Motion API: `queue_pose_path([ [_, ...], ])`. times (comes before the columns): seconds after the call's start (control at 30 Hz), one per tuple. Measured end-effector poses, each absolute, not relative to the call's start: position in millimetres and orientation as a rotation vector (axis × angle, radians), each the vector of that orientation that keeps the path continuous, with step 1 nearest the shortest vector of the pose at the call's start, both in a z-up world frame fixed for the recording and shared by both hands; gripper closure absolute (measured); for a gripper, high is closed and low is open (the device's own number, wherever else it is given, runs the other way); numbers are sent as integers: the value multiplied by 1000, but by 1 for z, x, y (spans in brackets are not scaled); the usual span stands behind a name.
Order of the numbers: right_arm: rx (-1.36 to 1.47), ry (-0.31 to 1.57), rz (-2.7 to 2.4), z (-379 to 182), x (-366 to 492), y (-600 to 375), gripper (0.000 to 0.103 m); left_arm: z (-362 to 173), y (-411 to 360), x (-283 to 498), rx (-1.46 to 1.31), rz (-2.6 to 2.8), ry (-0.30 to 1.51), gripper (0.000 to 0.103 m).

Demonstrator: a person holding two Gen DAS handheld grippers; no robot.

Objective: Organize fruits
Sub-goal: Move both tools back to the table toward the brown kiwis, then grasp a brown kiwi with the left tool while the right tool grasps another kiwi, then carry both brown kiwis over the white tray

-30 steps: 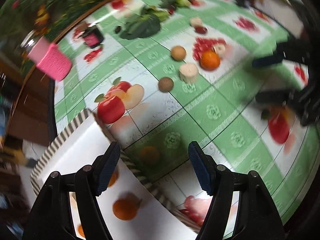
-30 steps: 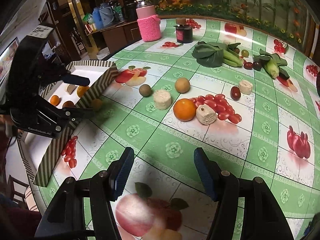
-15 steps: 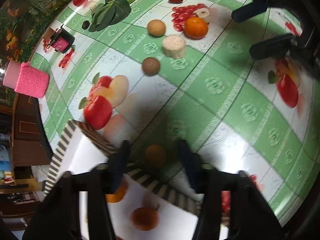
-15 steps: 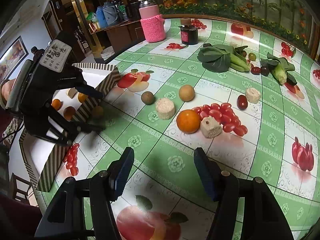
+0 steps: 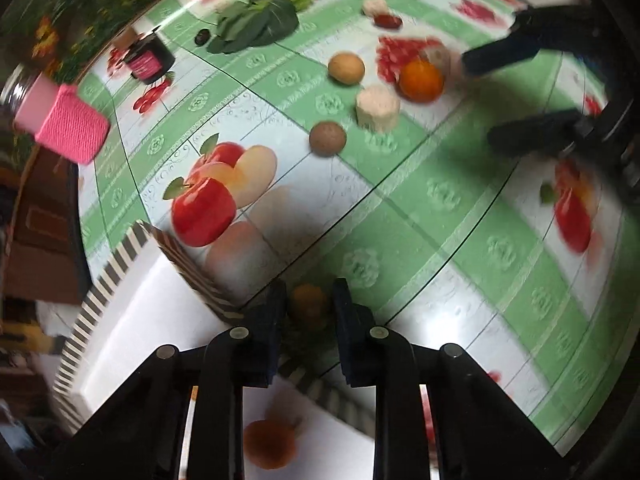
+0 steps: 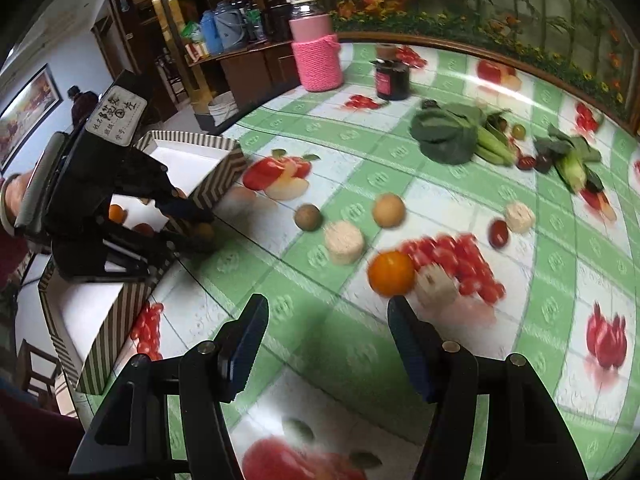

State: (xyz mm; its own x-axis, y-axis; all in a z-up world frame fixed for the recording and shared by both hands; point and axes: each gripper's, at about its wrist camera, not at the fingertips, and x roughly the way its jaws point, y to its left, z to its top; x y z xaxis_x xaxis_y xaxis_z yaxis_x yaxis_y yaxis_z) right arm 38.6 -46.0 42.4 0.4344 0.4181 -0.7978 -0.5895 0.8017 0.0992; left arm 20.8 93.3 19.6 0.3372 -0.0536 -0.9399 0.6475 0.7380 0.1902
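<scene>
My left gripper [image 5: 307, 304] is shut on a small orange fruit [image 5: 308, 300] beside the striped box wall [image 5: 192, 264]; it also shows in the right wrist view [image 6: 196, 224]. The white box [image 6: 96, 300] holds small oranges [image 5: 270, 444]. My right gripper [image 6: 328, 336] is open and empty, low over the table just short of a large orange [image 6: 391, 273]. On the table lie a brown kiwi [image 6: 308, 217], a tan round fruit [image 6: 389, 210], a red date [image 6: 499, 232] and pale corn pieces [image 6: 344, 242].
A pink knit-covered jar [image 6: 317, 54] and a dark jar [image 6: 392, 78] stand at the far edge. Leafy greens [image 6: 452, 136] and more vegetables [image 6: 572, 164] lie at the back. The tablecloth [image 6: 400, 148] carries printed fruit pictures. A cabinet stands beyond the table.
My left gripper has closed from open onto the small orange fruit by the box wall. My right gripper has moved forward toward the large orange.
</scene>
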Motion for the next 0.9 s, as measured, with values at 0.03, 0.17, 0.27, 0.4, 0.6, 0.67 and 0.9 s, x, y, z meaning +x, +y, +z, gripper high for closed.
queue_pose_path([
  [0.03,-221,924,636,41,43,-40,39,21,93,19,590,-491,1134,83],
  [0.17,-279,910,649,39,64,-16,41,27,96,14,462,-476,1109,83],
  [0.27,-303,908,675,37,77,0,45,33,100,14,350,-463,1093,83],
  [0.4,-385,941,705,25,91,22,52,32,104,16,265,-440,1088,83],
  [0.6,-415,981,718,8,105,32,80,33,115,16,184,-387,1088,83],
  [0.67,-417,978,709,8,102,29,80,36,118,14,169,-374,1080,83],
  [0.9,-301,905,694,36,72,4,80,53,124,-2,115,-353,1032,83],
])
